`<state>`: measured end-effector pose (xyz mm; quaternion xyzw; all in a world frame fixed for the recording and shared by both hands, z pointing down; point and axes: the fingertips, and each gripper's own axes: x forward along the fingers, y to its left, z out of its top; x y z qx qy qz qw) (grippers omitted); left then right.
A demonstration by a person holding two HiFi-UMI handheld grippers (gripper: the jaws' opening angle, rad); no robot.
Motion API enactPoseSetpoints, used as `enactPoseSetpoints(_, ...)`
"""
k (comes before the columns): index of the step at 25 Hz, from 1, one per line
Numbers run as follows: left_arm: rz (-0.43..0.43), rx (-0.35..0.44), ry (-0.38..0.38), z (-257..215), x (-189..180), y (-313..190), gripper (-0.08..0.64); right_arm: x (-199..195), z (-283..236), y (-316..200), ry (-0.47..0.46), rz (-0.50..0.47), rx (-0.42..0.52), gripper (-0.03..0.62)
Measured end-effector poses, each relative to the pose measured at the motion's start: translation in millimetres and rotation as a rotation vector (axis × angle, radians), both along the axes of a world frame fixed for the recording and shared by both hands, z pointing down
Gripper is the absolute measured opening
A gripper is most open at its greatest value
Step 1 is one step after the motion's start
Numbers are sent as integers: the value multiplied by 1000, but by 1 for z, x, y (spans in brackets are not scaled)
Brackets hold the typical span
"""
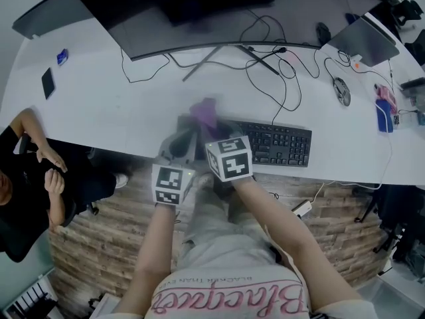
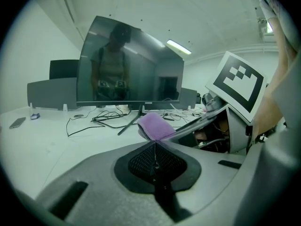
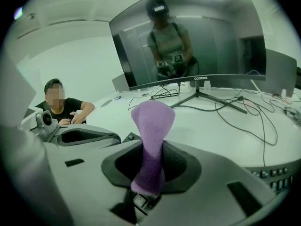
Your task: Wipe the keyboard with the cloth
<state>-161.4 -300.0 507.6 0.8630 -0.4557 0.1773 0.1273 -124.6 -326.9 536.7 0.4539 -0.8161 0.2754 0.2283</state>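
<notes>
Right gripper view, cloth (image 3: 151, 140) clamped in right hand-held gripper (image 3: 148, 192)

The left claw (image 2: 155, 163) and the right claw (image 3: 149, 175) are smooth grey moulded shells, each with a black mesh-textured pad round the jaws and dark rectangular slots at the sides. Each bears a white cube (image 1: 171, 185) printed with black square markers. The person wears a pale T-shirt (image 1: 229, 299) with pink cursive lettering and light beige trousers (image 1: 212, 218).
</notes>
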Motion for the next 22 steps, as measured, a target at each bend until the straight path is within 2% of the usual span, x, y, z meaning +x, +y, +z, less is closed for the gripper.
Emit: enactPoseSetpoints(22, 64, -1, -6, -2, 97, 8, 8, 98, 2, 11, 1, 54, -7, 89)
